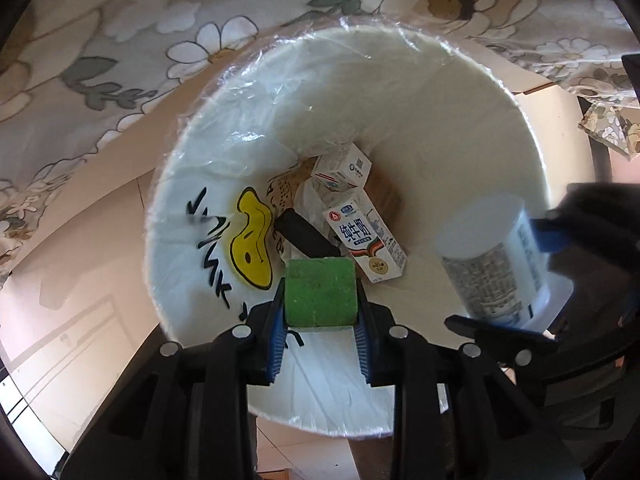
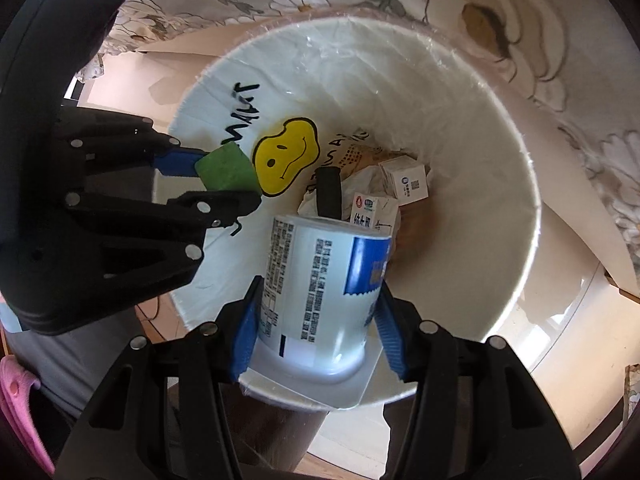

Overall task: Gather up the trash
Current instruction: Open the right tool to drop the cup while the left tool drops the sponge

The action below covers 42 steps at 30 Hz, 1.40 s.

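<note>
A white trash bin (image 1: 500,152) (image 2: 480,128) with a clear liner and a yellow smiley face stands below both grippers. My left gripper (image 1: 320,316) (image 2: 216,184) points straight down over the bin's mouth, shut on a green sponge block (image 1: 320,292) (image 2: 226,170). My right gripper (image 2: 316,320) (image 1: 532,276) hangs over the bin too, shut on a white yogurt cup (image 2: 320,292) (image 1: 492,260) with blue and black print, held upside down. At the bin's bottom lie two small milk cartons (image 1: 368,240) (image 2: 406,182), a black cylinder (image 1: 304,236) (image 2: 328,192) and crumpled wrapping.
A floral tablecloth (image 1: 120,40) (image 2: 520,20) hangs behind and above the bin. Pale floor tiles (image 1: 72,300) (image 2: 568,320) surround it. A person's grey clothing (image 2: 72,360) and something pink (image 2: 20,392) show at the right wrist view's lower left.
</note>
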Tool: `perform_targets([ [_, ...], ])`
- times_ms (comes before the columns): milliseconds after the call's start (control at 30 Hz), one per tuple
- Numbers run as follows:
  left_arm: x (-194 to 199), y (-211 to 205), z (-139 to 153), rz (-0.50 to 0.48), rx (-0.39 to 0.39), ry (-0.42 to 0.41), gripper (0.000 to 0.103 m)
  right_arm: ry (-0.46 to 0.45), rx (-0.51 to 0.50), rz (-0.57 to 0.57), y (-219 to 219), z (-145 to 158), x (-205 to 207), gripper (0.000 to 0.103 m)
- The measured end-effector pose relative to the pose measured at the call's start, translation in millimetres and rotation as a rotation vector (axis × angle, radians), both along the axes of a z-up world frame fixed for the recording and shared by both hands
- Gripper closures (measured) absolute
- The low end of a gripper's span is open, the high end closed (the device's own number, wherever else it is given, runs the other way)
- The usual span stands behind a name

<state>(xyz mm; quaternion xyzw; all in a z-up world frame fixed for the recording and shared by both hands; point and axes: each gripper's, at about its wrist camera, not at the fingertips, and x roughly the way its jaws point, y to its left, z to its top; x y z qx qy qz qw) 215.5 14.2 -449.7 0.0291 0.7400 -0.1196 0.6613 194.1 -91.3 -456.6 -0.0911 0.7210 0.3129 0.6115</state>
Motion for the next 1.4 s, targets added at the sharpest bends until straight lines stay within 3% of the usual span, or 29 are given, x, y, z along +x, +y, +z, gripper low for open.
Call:
perform_targets([
  [333, 8.1, -4.8, -16.8, -0.014, 0.006, 0.028, 0.071, 0.010, -0.005, -0.009, 2.7, -19.3, 6.6, 0.048],
  [433, 10.4, -3.2, -17.6, -0.006, 0.011, 0.026, 0.061, 0.012, -0.012, -0.026, 0.6, -21.3, 9.5, 0.046],
  [500, 11.7, -2.1, -17.8, 0.007, 0.010, 0.025, 0.048, 0.013, 0.000, -0.029, -0.7, -21.5, 10.4, 0.044],
  [1033, 4.9, -5.8, -12.3, 0.000, 0.025, 0.018, 0.048, -0.016, 0.013, -0.006, 2.8, -10.0, 2.6, 0.043],
  [1400, -8.0, -8.5, 24.0, -0.023, 0.047, -0.042, 0.048, -0.063, 0.013, 0.006, -0.1, 19.6, -9.7, 0.043],
])
